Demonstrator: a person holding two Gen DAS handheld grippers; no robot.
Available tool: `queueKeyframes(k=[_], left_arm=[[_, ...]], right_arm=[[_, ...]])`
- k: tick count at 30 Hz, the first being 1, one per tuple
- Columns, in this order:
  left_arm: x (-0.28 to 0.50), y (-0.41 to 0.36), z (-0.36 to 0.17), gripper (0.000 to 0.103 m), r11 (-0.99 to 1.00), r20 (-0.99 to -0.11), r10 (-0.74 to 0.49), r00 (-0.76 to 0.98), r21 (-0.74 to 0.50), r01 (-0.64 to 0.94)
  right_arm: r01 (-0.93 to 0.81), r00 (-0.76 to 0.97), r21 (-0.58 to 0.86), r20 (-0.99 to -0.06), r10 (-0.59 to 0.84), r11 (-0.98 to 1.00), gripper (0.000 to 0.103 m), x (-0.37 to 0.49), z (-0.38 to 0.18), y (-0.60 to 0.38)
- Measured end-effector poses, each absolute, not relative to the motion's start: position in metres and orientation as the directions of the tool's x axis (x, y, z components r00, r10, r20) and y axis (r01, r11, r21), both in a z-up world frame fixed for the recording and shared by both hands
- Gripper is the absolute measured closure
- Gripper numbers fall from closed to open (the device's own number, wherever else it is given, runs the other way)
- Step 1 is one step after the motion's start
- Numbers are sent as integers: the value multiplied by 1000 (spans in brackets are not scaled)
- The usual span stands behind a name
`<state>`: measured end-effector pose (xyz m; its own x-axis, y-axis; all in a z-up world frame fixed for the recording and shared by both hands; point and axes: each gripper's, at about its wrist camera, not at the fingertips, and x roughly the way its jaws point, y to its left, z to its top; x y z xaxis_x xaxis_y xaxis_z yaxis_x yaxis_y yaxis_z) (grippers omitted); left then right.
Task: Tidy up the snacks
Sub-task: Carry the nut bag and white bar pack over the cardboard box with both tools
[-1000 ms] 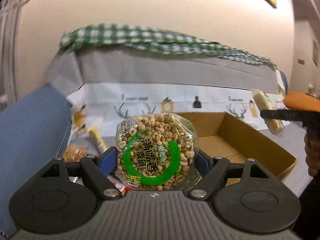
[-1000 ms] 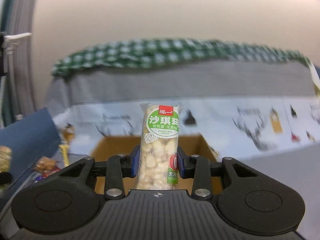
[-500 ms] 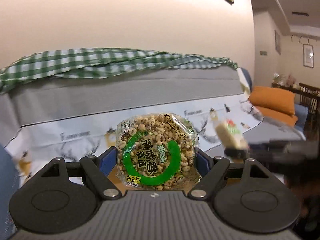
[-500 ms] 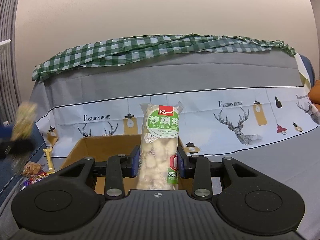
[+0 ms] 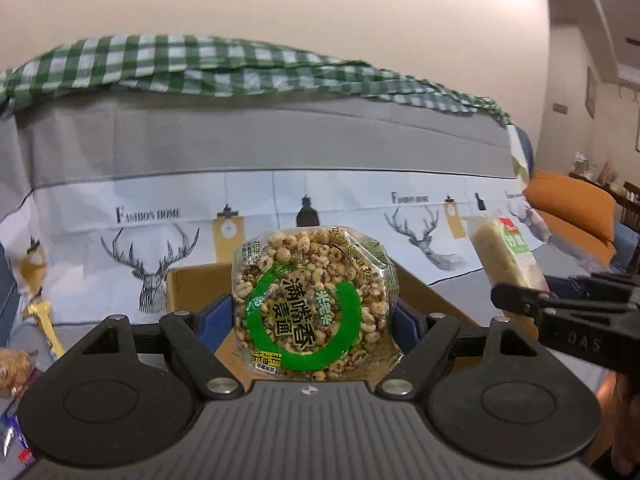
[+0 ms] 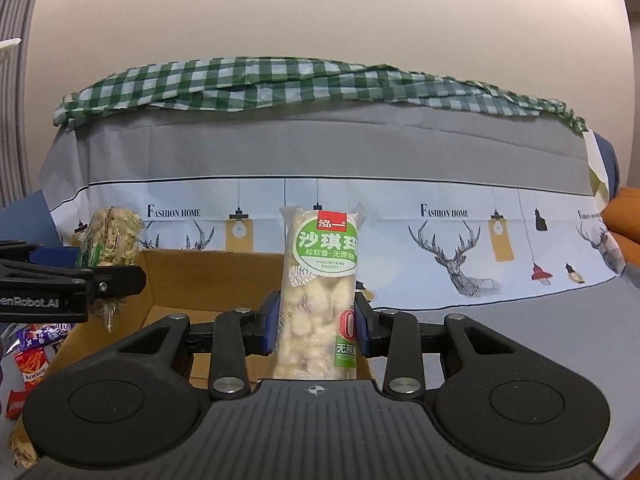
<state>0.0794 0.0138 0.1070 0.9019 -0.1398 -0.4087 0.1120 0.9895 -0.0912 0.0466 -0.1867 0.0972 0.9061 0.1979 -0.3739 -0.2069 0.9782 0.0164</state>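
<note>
My left gripper is shut on a round puffed-grain cake pack with a green ring label, held upright above the open cardboard box. My right gripper is shut on a long pale sachima bar pack with a green label, held upright over the same box. Each view shows the other gripper: the right one with its bar at the right, the left one with its cake pack at the left.
The box sits on a sofa seat covered with a deer-print sheet; a green checked cloth lies along the backrest. Loose snack packets lie left of the box, also in the left wrist view. An orange cushion is at the right.
Both grippers have swung toward each other and now hold their packs over the box. The left view panned from the sofa's left end toward its middle. Both grips are unchanged.
</note>
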Motion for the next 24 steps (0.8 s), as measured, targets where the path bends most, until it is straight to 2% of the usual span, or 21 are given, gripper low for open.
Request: queueKeyframes(k=[3, 24], left_arm=[[81, 17, 107, 19, 987, -421, -144, 896, -130, 98], [76, 20, 112, 19, 978, -397, -163, 903, -183, 96]], right_arm=[[-211, 901, 9, -386, 198, 978, 65, 50, 95, -180], [-234, 902, -25, -380, 207, 972, 65, 51, 94, -159]])
